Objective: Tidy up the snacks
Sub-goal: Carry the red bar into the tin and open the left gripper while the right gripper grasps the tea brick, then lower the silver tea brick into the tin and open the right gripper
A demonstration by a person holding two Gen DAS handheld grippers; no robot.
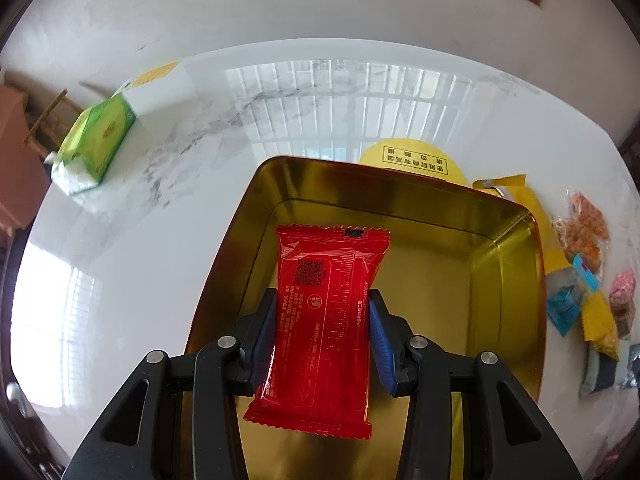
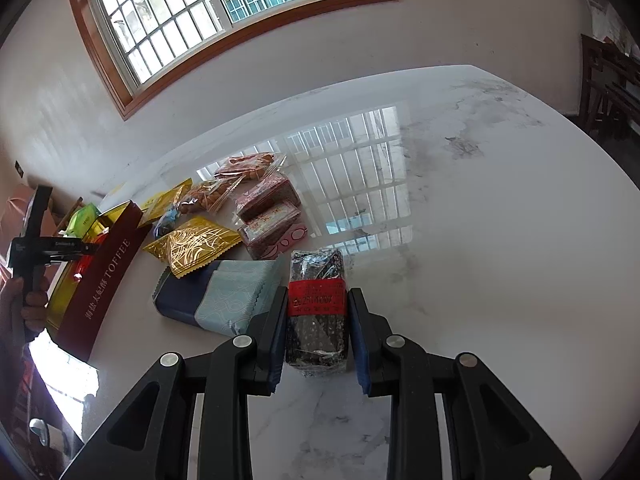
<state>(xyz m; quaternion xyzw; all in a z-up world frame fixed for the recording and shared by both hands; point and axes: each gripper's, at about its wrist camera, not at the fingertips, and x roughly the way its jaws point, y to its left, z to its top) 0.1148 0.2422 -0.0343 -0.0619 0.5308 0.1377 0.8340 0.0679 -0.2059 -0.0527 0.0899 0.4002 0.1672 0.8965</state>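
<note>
Our left tool [image 1: 322,312] grips a red packet [image 1: 326,320] above the gold tin [image 1: 400,188]. Our right tool [image 2: 318,312] clamps a dark wrapped bar [image 2: 316,312] resting on the marble surface [image 2: 480,240].

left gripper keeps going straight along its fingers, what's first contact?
Likely the gold floor of the tin. The left gripper holds the red packet over it, nothing else between; depth is unclear.

Tin [image 1: 400,216] gapes open — snack pile [image 2: 224,220] crowds beside.
</note>
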